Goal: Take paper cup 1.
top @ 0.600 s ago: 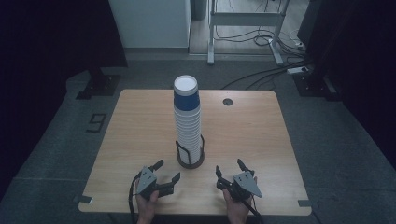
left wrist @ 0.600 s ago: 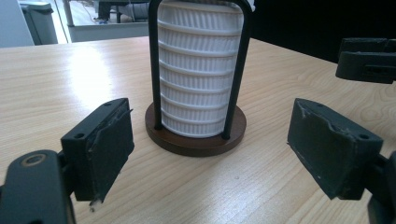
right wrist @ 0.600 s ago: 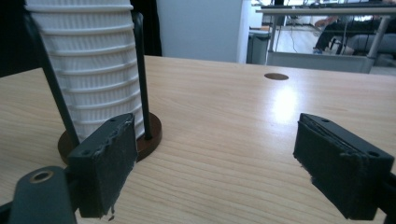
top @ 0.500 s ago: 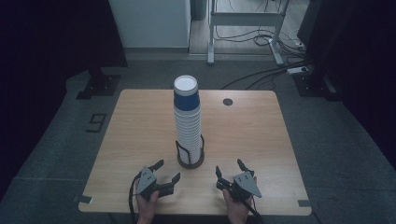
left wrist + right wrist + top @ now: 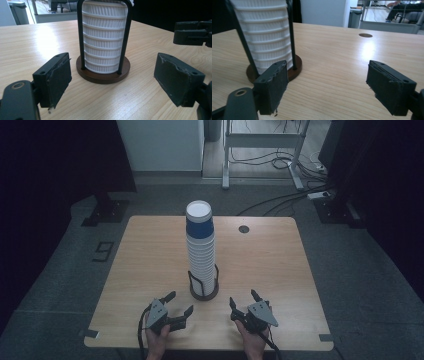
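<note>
Two Open Tongs Flank a Tall Cup Stack

Both tongs rest low at the near edge of the table [image 5: 150,250], jaws spread and empty: the left tongs [image 5: 176,306] just left of the holder, the right tongs [image 5: 244,300] just right of it. The cup stack [image 5: 201,247] stands in the middle of the table, seated in a dark round holder [image 5: 204,292] whose thin black uprights rise along its lower part. Its long axis runs straight up; the topmost cup is blue [image 5: 200,224] and its white bottom faces up, so the cups point mouth-down.

The step in hand looks like reaching for the top cup. To do it well, I would lift one pair of tongs up high, close on the blue cup's wall alone, and pull straight up along the axis, clear of the uprights, perhaps steadying the lower cups with the other pair.
</note>
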Action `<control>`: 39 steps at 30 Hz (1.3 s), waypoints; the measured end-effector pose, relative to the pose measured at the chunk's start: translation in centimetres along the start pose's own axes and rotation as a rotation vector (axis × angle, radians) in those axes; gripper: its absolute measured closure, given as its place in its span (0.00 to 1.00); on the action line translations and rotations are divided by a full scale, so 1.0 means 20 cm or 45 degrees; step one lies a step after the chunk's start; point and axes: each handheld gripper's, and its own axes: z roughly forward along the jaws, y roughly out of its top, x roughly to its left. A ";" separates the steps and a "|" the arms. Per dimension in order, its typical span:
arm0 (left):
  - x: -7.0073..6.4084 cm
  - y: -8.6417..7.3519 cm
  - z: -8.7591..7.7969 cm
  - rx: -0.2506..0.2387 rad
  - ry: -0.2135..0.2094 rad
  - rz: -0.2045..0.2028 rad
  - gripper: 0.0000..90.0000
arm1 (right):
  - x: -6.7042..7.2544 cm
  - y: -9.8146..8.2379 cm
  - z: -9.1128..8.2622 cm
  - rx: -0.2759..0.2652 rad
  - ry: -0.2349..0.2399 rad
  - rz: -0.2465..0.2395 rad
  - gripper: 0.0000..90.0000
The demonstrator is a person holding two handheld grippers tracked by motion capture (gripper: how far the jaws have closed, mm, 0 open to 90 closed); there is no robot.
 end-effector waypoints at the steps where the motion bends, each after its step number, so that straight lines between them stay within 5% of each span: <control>1: 0.00 0.00 0.00 0.000 -0.001 -0.001 0.16 | 0.00 0.01 0.00 -0.002 0.003 -0.004 0.19; 19: 0.00 0.00 0.00 -0.002 -0.003 0.001 0.16 | 0.04 0.17 -0.02 -0.025 0.228 0.009 0.27; 39: 0.00 0.00 0.00 -0.001 0.004 -0.004 0.16 | 0.04 0.35 -0.04 -0.106 0.284 -0.013 0.27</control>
